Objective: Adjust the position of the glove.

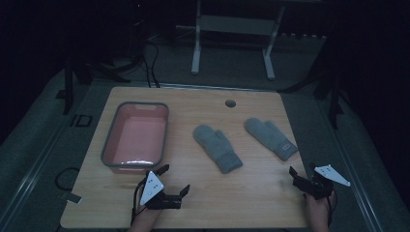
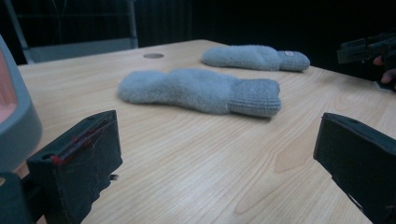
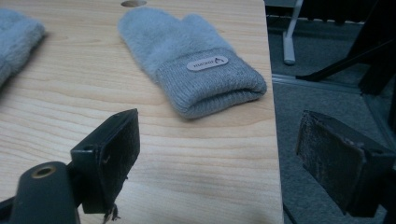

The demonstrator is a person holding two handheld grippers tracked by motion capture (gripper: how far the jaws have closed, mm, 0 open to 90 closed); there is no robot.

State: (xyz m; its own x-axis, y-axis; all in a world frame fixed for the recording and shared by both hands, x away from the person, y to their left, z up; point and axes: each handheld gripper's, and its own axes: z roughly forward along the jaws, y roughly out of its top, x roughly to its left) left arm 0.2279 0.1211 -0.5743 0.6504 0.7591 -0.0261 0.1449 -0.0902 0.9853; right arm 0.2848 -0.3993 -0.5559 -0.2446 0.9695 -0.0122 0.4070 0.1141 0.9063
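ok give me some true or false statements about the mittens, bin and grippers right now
1. Two grey mittens lie on the table. True: the left mitten and the right mitten both lie flat on the wood.
2. One mitten is inside the bin. False: the bin holds no mitten; both lie to its right.
3. The right mitten has a small label on its cuff. True: the label sits on the ribbed cuff.
4. The left gripper grips a mitten. False: its jaws are open with nothing between them.
5. The right gripper is open. True: open, near the table's right edge, short of the mitten.
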